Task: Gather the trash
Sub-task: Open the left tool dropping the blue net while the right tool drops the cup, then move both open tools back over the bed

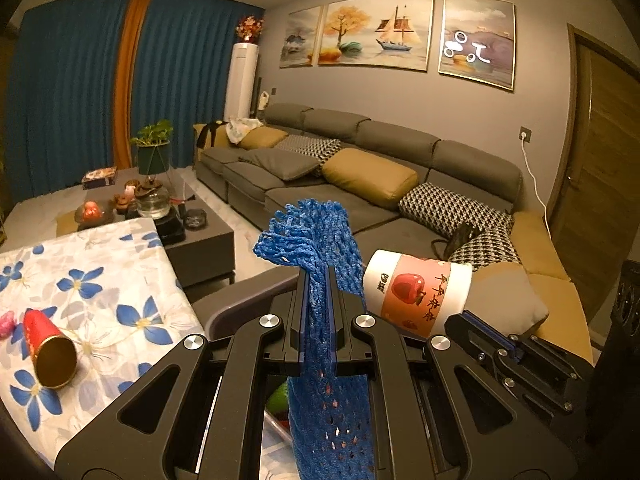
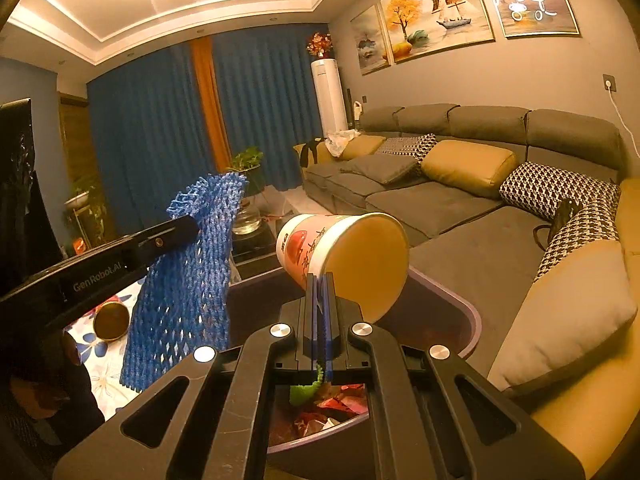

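My left gripper is shut on a blue foam net sleeve, which hangs through the fingers and down below them. It also shows in the right wrist view. My right gripper is shut on the rim of a white paper cup with a red apple print, held on its side above a purple-rimmed trash bin with wrappers inside. The cup also shows in the left wrist view. A red paper cup with a gold inside lies on the floral tablecloth.
A grey sofa with yellow and houndstooth cushions fills the right side. A dark coffee table with a glass teapot, a plant and small items stands behind the floral table. A pink item lies at the cloth's left edge.
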The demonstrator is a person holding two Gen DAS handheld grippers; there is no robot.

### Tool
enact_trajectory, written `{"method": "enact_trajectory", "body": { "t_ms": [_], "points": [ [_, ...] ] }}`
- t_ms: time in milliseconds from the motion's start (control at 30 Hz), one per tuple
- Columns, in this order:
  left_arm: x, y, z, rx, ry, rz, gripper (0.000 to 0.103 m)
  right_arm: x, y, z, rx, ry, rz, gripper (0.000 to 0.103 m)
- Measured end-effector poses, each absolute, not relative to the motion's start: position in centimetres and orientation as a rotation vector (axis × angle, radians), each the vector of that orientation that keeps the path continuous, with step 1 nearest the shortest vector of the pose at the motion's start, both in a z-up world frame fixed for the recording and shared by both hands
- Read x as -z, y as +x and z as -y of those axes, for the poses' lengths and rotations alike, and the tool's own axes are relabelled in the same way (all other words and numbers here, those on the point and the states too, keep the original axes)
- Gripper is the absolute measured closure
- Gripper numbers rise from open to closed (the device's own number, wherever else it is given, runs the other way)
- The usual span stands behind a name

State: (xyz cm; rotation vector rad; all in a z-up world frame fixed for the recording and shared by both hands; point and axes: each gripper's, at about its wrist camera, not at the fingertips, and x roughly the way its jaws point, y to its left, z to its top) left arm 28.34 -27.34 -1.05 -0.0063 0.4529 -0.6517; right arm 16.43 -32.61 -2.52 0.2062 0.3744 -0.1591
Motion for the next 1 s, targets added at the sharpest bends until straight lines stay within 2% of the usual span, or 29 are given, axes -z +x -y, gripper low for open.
{"method": "enact_trajectory", "body": {
  "t_ms": [167,233,300,333,367,400,433,467,500,667,833,1000],
  "points": [
    [1.6,28.7,27.8,0.672,-0.018,-0.462,0.095,2.6,16.6,32.6,0.169,0.223,-0.367,0.100],
    [1.9,29.1,27.8,0.673,-0.030,-0.477,0.087,2.6,16.7,32.5,0.168,0.226,-0.367,0.100],
    [2.2,29.6,27.4,0.684,-0.051,-0.486,0.065,2.7,16.7,32.6,0.169,0.225,-0.372,0.100],
    [2.3,29.7,27.3,0.677,-0.059,-0.485,0.057,2.7,16.7,32.7,0.163,0.229,-0.374,0.099],
    [2.4,29.7,26.8,0.664,-0.074,-0.479,0.045,2.7,16.7,32.7,0.166,0.232,-0.374,0.096],
    [2.4,29.7,26.6,0.660,-0.084,-0.478,0.034,2.7,16.6,32.7,0.169,0.234,-0.369,0.080],
    [2.5,29.8,26.2,0.647,-0.100,-0.481,0.028,2.6,16.5,32.8,0.165,0.239,-0.363,0.056],
    [2.5,29.9,25.6,0.622,-0.118,-0.483,0.018,2.6,16.3,32.8,0.173,0.243,-0.353,0.049],
    [2.5,29.9,25.2,0.609,-0.128,-0.481,0.014,2.5,16.0,32.8,0.182,0.241,-0.341,0.048],
    [2.1,29.3,22.6,0.519,-0.110,-0.438,0.006,2.3,15.5,32.4,0.190,0.227,-0.335,0.047],
    [1.8,27.9,18.6,0.429,-0.122,-0.409,0.006,1.7,14.6,31.0,0.194,0.197,-0.314,0.034],
    [2.3,26.7,13.2,0.282,-0.095,-0.400,0.006,1.3,14.4,29.2,0.190,0.178,-0.312,0.029]
  ]
}}
